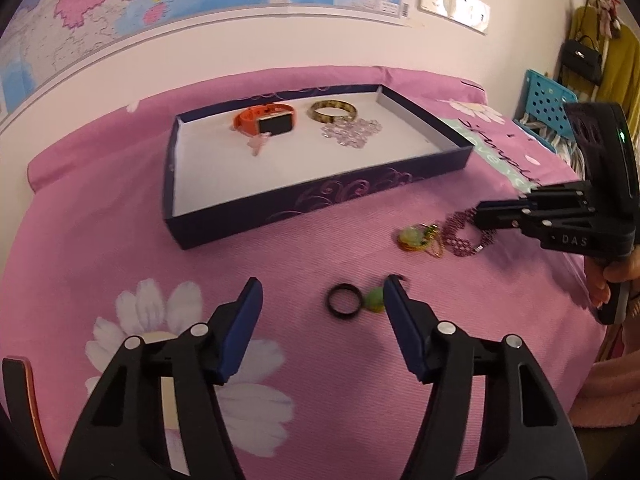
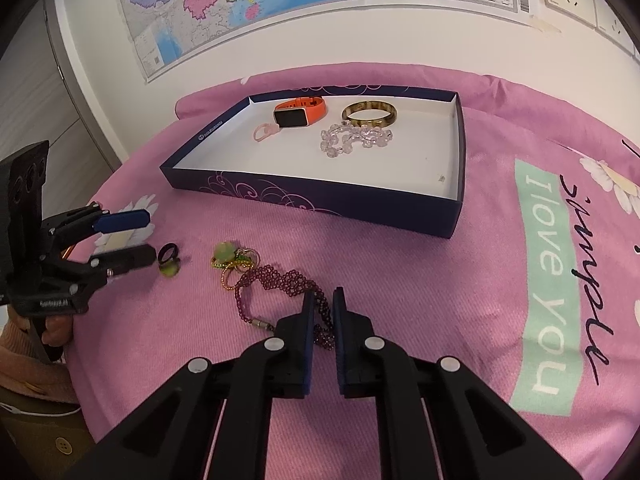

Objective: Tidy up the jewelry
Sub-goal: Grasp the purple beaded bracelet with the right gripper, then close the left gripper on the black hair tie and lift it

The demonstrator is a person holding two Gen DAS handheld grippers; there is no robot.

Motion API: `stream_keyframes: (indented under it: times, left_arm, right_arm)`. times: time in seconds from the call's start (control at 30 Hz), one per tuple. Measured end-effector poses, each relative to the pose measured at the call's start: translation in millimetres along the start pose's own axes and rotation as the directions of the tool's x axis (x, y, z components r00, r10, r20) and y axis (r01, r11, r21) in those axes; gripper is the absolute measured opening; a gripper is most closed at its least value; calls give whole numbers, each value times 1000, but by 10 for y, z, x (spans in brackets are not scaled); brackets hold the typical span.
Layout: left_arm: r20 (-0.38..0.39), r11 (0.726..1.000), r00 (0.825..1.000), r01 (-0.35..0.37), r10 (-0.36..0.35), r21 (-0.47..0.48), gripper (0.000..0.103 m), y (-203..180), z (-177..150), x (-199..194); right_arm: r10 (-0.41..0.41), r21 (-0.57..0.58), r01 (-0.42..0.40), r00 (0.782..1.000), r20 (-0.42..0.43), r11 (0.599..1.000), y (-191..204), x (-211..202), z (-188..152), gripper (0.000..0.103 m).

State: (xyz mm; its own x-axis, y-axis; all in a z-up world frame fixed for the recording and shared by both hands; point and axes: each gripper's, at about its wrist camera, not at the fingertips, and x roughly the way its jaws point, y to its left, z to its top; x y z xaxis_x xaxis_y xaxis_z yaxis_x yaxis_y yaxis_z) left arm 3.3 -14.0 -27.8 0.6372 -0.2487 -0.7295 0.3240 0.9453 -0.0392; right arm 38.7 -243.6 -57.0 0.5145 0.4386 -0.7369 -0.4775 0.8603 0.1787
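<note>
Two tools showing: right tool [image 2: 323, 300] is pinching the purple bead necklace [image 2: 280, 280], only clear from its own camera; left tool [image 1: 322, 292] is gaping, empty, straddling one black ring [image 1: 344, 299]. Four pieces are sitting in the box [image 2: 320, 196].

Quick headcount: one navy tray [image 2: 344, 204] sits well beyond the tongs, and it holds four pieces, namely one orange smartwatch [image 2: 298, 114], one amber bangle [image 2: 370, 114], one clear bead bracelet [image 2: 352, 138] and one small pink clip-looking thing [image 2: 265, 132]. Out on the one pink cloth [image 2: 400, 280] there are four more: one black ring [image 1: 343, 304] and one green stone [image 1: 375, 300] between the left tongs' tips, one purple bead chain [image 2: 280, 280] at the right tongs' tips, and one green-and-gold charm [image 2: 232, 258] just beyond that. So eight jewelry bits total, plus two tongs.
</note>
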Motion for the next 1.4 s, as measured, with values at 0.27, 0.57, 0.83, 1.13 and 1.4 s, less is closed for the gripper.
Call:
stream_keyframes:
  times: [0.27,0.57,0.83,1.13,1.4]
  left_arm:
    - [-17,1000,1000,-24,24,-2,61,105,-20,26]
    - [-69,999,998,-12,15,44,61,19,-37,155]
    - [-79,998,997,-21,26,66,53,-50,-24,203]
    - [-72,999,997,23,-20,43,23,-36,-21,183]
    - [-64,999,997,41,-41,1,23,16,-16,164]
  right_arm:
    - [3,5,-3,1000,-1,1000,0,3,3,8]
    - [6,9,-6,1000,-2,1000,-2,4,6,8]
    - [8,6,-8,1000,0,1000,5,3,11,8]
    - [39,5,-39,999,38,999,71,-84,61,6]
    - [65,-14,-64,994,86,998,173,-226,167,5]
